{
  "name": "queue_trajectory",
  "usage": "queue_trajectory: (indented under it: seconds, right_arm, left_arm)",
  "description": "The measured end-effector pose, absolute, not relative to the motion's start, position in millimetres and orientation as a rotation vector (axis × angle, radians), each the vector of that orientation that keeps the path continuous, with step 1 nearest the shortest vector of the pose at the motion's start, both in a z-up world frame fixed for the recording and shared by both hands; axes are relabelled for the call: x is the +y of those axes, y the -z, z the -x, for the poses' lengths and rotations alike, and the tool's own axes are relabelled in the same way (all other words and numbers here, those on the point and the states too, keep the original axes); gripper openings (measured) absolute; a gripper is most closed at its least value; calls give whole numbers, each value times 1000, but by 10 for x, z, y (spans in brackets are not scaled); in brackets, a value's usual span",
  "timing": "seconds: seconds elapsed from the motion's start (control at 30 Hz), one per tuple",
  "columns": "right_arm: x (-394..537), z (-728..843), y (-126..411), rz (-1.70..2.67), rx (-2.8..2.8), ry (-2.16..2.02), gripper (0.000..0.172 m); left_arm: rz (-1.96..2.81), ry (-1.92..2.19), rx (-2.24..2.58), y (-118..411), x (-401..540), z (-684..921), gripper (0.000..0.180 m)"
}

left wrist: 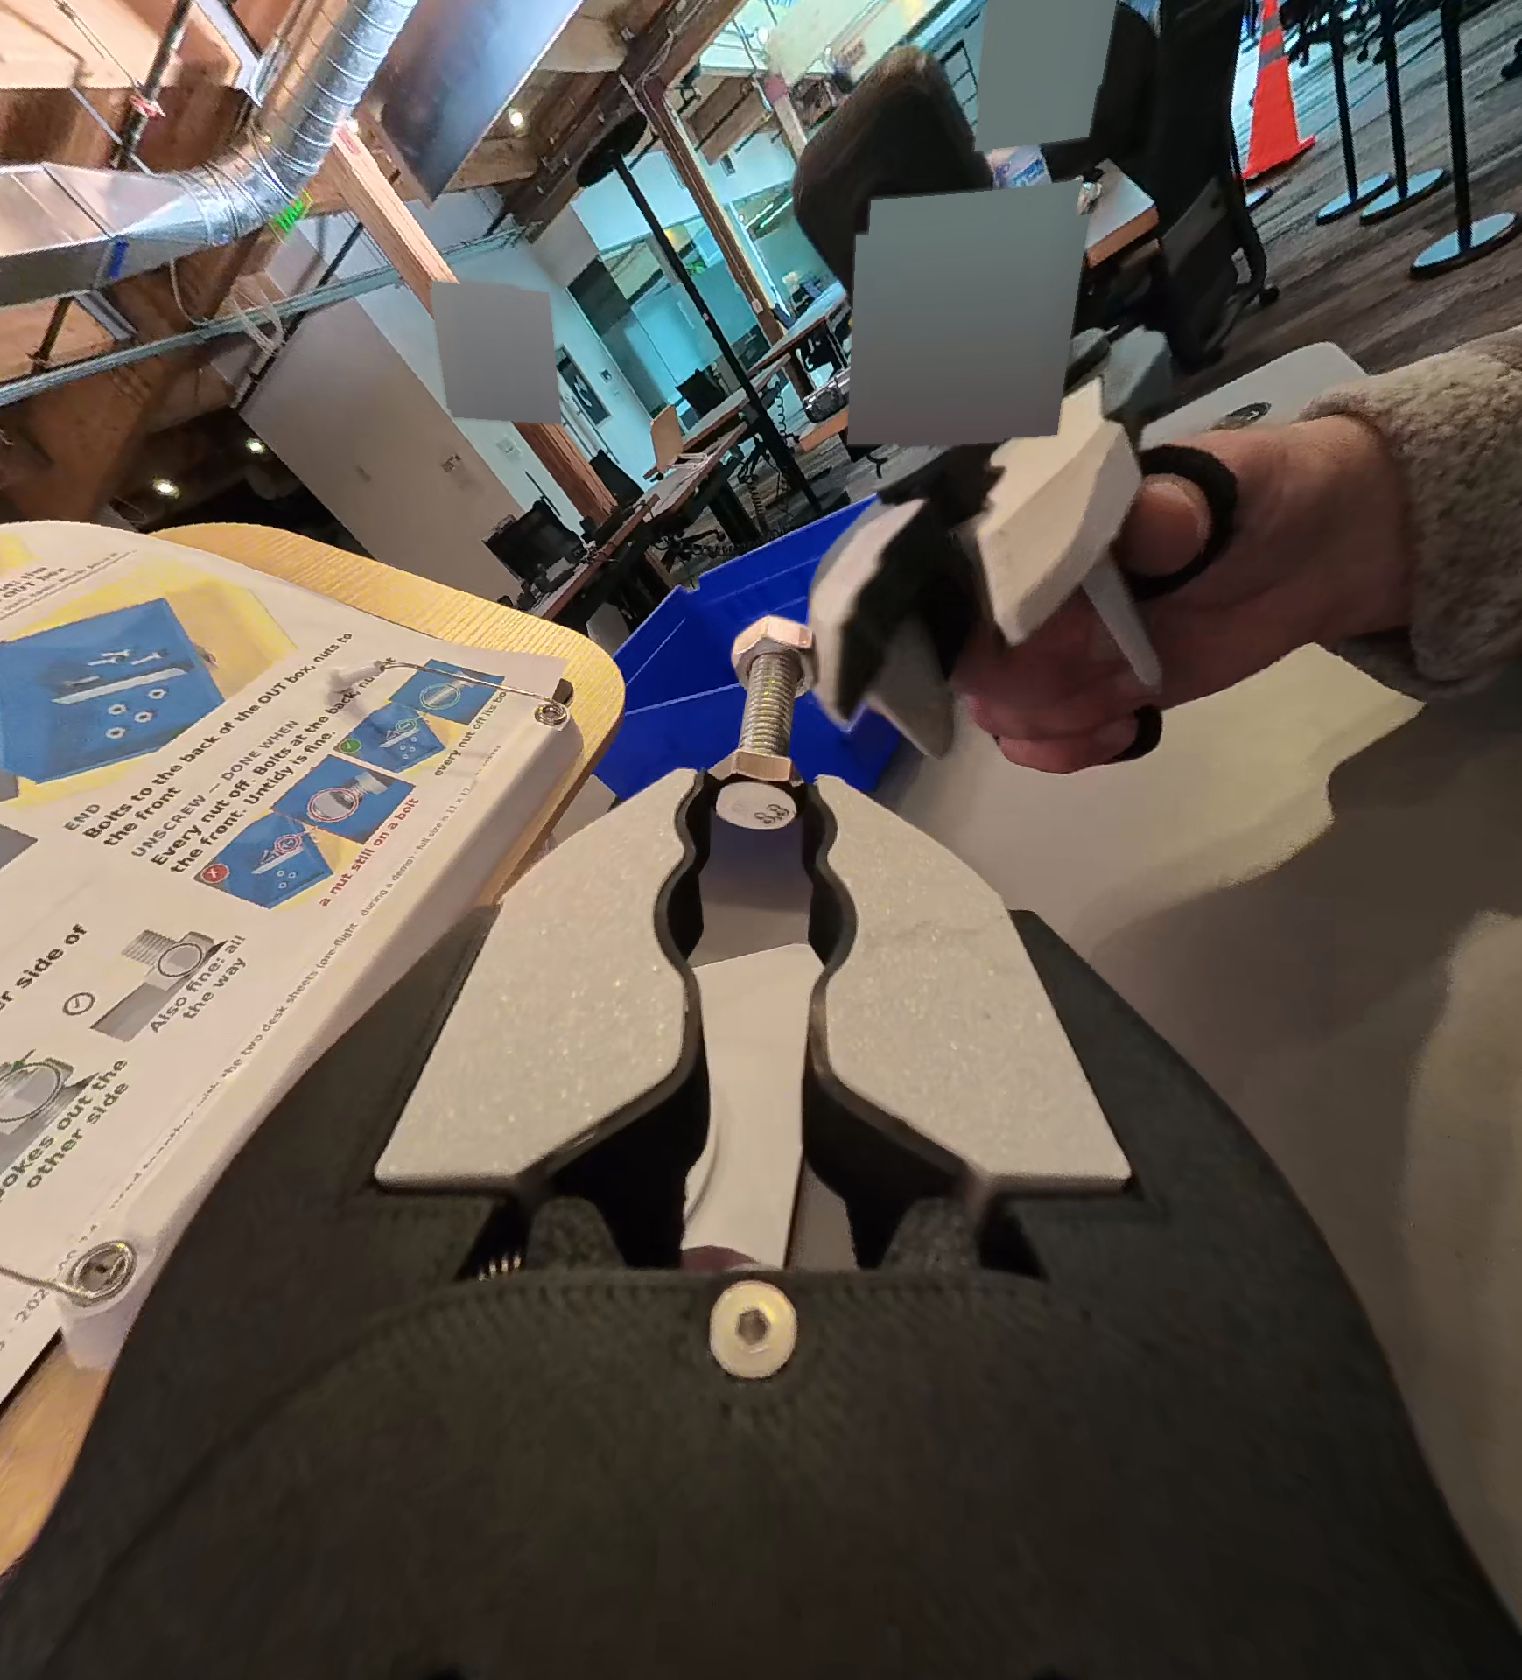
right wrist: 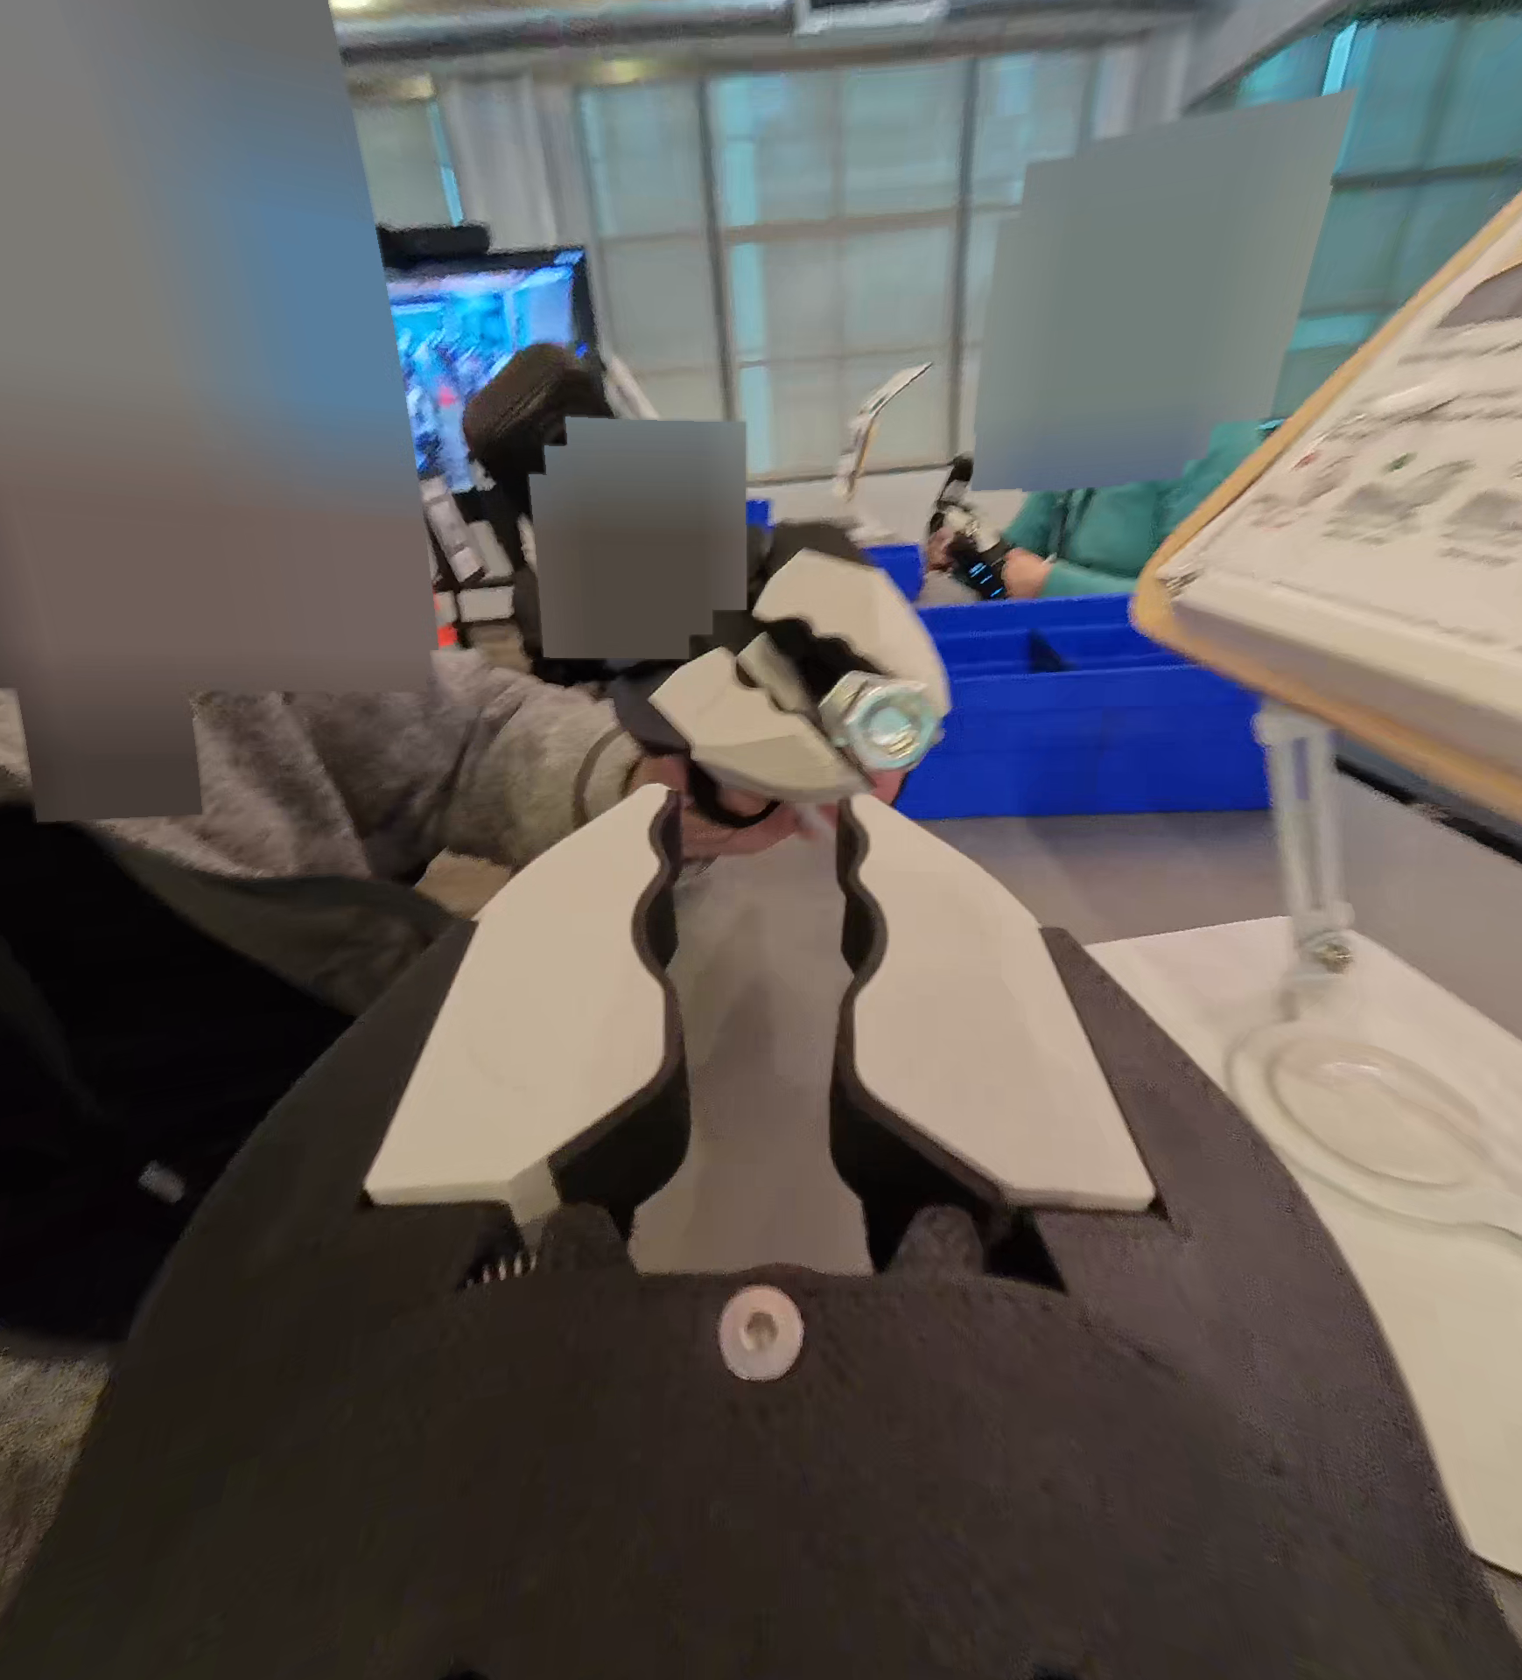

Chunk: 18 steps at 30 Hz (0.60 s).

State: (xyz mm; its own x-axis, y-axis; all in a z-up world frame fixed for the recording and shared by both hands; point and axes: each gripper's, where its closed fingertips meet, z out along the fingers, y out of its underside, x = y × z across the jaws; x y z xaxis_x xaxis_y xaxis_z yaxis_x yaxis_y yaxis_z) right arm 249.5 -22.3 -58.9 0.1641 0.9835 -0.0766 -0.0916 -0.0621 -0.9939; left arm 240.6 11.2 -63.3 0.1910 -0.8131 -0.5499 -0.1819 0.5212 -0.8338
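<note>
We clamp the bolt [left wrist: 755,800] head in our left gripper [left wrist: 755,793], steadying its far nut [left wrist: 772,644] beside our open, empty right gripper [right wrist: 757,809].

We see even, fairly bright indoor light: ceiling spots glow above the silver duct [left wrist: 193,209], and pale daylight comes through the windows [right wrist: 830,273]. Soft shadows lie beneath the hand [left wrist: 1193,618]. Wide-angle bending warps the edges; the right wrist view is motion-blurred.

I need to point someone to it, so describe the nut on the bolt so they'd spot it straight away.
Find the blue bin beyond the wooden board. In front of it the left gripper clamps a silver bolt by its head. The nut is the six-sided piece at the far, threaded end.
</note>
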Motion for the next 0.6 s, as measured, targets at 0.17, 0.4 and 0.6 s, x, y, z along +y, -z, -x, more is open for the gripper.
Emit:
queue_trajectory:
  seconds: [0.17,0.4,0.6]
  right_arm:
    - [-134,-2497,488,1253,-986,-1096,62]
    - [-435,-2378,635,1235,-1169,-1177,20]
    - [-144,-2515,500,1260,-1005,-1074,67]
  left_arm:
    - [954,570,1338,618,79,-2417,18]
    - [972,564,1311,593,151,-2370,18]
    - [957,583,1335,608,80,-2406,18]
